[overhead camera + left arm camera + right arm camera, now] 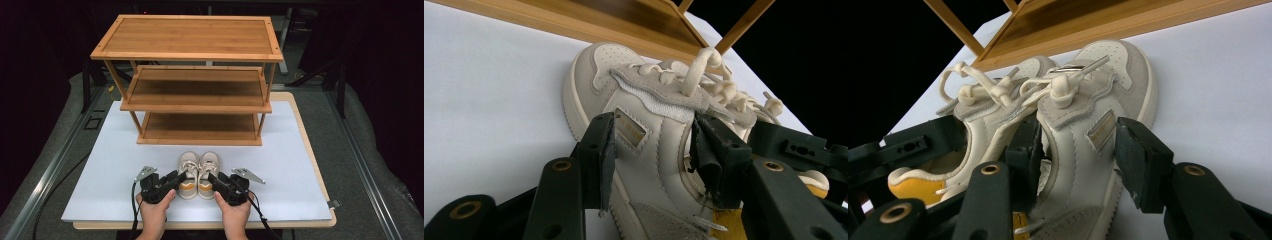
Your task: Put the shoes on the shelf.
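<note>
A pair of small cream shoes with orange insoles stands side by side, toes toward a bamboo rack (190, 50). The left shoe (188, 175) (594, 85) lies between the jaws of my left gripper (181, 179) (654, 145). One pad rests against its outer side by the label and the other jaw sits at the collar, and the gripper is open. My right gripper (214, 179) (1080, 145) is open too and straddles the right shoe (208, 172) (1118, 70) the same way. Its outer pad stands just beside the shoe's wall.
The three-shelf rack stands at the far side of the white tabletop (110, 165), with all its shelves bare. Bare white surface lies left and right of the shoes. A person's hands (155, 210) hold both grippers at the near edge, and cables trail down.
</note>
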A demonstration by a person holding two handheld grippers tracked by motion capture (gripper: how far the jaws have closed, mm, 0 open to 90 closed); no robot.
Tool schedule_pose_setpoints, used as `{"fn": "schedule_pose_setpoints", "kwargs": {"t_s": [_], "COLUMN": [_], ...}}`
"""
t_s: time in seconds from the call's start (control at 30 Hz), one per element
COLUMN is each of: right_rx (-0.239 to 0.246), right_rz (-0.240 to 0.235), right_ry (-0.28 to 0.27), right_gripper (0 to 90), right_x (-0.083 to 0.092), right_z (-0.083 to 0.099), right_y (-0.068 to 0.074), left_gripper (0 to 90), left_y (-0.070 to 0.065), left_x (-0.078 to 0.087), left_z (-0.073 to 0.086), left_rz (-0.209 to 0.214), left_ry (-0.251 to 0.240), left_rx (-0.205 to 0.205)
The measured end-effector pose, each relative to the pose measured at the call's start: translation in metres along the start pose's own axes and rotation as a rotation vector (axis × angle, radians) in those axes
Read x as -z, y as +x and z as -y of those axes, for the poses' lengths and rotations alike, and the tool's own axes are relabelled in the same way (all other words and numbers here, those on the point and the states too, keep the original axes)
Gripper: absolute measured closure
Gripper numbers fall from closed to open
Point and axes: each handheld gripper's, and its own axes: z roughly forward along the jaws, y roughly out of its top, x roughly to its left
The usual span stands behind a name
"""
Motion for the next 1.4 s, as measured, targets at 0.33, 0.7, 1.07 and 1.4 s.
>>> {"fn": "schedule_pose_setpoints", "kwargs": {"t_s": [0.33, 0.7, 1.07, 1.4], "right_rx": [-0.01, -0.008, 0.028, -0.012], "right_rz": [0.019, 0.041, 0.07, 0.064], "right_ry": [-0.031, -0.034, -0.035, -0.064], "right_gripper": [54.5, 54.4, 55.9, 58.8], "right_x": [-0.0001, 0.0005, -0.0027, -0.0044], "right_z": [0.0041, 0.0054, 0.0051, 0.0055], "right_y": [0.0024, 0.0052, 0.0093, 0.0075], "left_gripper": [54.0, 53.9, 55.3, 56.5], "left_y": [-0.0024, -0.0057, -0.0042, -0.0011], "left_x": [0.0001, 0.0, -0.0018, -0.0022], "left_z": [0.0033, 0.0015, 0.0013, 0.0026], "left_rz": [-0.019, -0.042, -0.025, -0.002], "left_ry": [-0.028, -0.008, -0.008, -0.023], "left_rx": [0.002, 0.002, 0.006, 0.021]}}
